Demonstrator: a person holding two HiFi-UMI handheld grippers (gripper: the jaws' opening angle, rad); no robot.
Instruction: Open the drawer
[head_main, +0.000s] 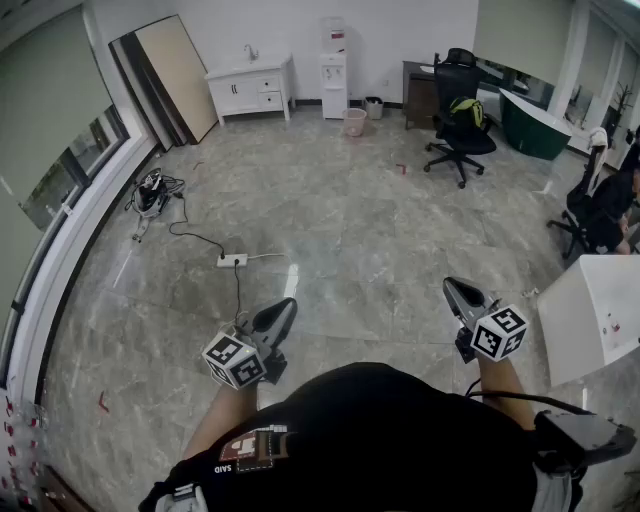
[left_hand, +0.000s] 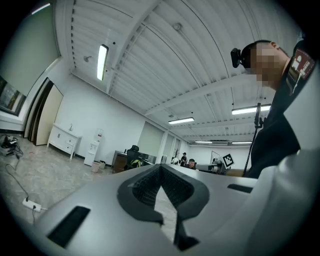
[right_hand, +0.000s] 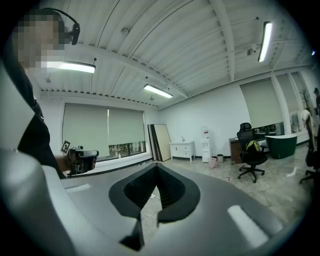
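Note:
A white cabinet with drawers (head_main: 250, 90) stands against the far wall, a long way from both grippers, and its drawers look closed. It also appears small in the left gripper view (left_hand: 62, 140) and in the right gripper view (right_hand: 182, 150). My left gripper (head_main: 290, 303) is held low in front of my body, jaws together with nothing between them (left_hand: 160, 166). My right gripper (head_main: 450, 285) is held at the same height, jaws also together and empty (right_hand: 156, 165). Both point out over the open floor.
A white unit (head_main: 595, 315) stands close on my right. A power strip (head_main: 232, 260) with a cable lies on the floor ahead. Farther off are a black office chair (head_main: 460, 125), a water dispenser (head_main: 333, 85), a pink bin (head_main: 354, 121) and leaning boards (head_main: 170, 80).

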